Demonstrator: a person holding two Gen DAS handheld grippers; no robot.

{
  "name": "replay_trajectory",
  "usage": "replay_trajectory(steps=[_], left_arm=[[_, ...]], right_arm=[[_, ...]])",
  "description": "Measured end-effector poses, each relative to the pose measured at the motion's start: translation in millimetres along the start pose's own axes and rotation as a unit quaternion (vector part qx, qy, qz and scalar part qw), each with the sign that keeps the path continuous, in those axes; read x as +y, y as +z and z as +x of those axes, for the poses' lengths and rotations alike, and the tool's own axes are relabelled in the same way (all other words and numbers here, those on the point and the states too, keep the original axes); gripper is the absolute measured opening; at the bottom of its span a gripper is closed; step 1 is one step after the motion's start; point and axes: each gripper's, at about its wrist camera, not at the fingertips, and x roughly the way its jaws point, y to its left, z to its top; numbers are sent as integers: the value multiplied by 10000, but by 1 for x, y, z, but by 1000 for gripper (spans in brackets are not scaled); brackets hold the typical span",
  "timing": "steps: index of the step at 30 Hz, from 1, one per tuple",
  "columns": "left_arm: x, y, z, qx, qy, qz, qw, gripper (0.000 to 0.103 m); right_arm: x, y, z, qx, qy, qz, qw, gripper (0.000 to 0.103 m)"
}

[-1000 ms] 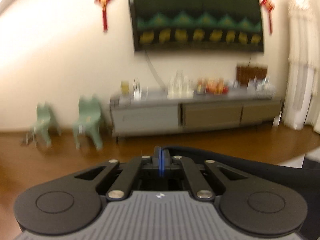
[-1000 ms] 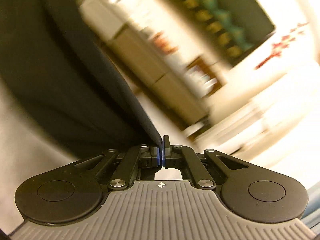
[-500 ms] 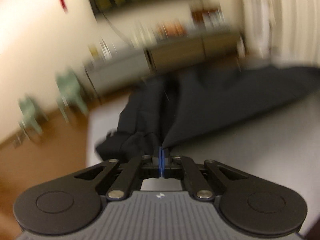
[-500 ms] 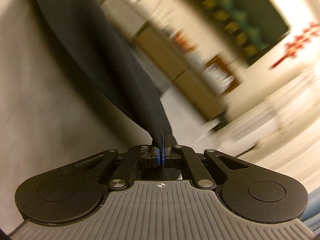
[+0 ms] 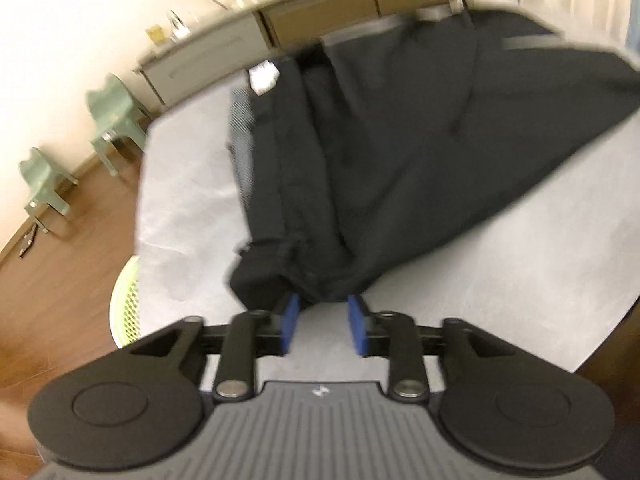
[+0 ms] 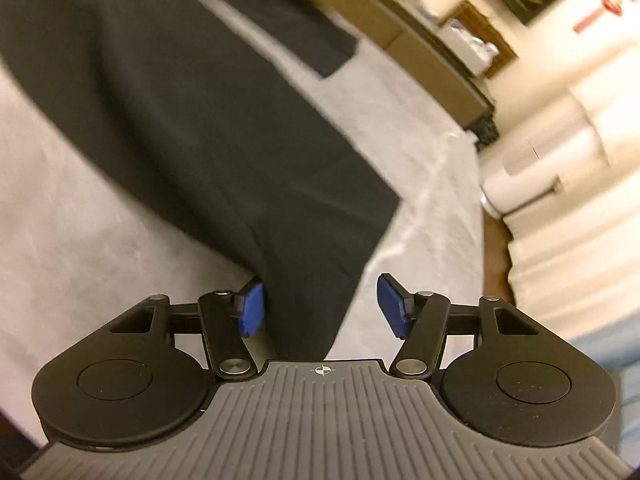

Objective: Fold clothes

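Both tongs just opening over dark garment [image 5: 400,152] on grey table [image 5: 520,272].
Left gripper [image 5: 323,322], right gripper [image 6: 320,306]: pads parted, cloth loose between; garment's far end blurred, cut off.

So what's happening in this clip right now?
A person with a handheld gripper in each hand is folding a black garment on a grey-covered table. Both jaws have just been opening. The left gripper stands open at the bunched near end of the cloth, and the right gripper is open with a corner of the fabric lying loose between its pads. The garment lies spread on the table, not neatly folded yet.
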Motion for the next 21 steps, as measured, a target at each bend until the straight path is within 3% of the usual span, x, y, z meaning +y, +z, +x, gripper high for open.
replay_trajectory(steps=[3,7,9,12,13,14,16,18,21], left_arm=[[12,15,-16,-481,-34,-528,9974,36],[-13,50,33,-509,-418,-777,9948,36],[-23,56,66,-295,-359,-753,9961,36],[-16,52,107,240,-8,-1011,9946,31],[-10,50,118,427,136,-1135,9925,30],[0,45,124,535,284,-1287,9898,30],[19,38,124,596,441,-1633,9838,32],[34,34,122,716,564,-1896,9776,31],[22,44,117,795,936,-1555,9802,28]], right_arm=[[-7,11,-24,-521,-38,738,9959,59],[-10,45,-6,-1086,661,2117,9690,58],[-10,55,28,-942,986,2690,9534,55],[-5,39,72,-239,1217,3278,9366,47],[-5,30,82,-16,1169,3369,9342,46],[-8,23,82,63,934,3314,9388,39],[-14,6,82,224,454,3237,9448,50],[-32,-13,83,357,-2,3509,9357,58],[-52,-29,89,460,-459,3812,9222,58]])
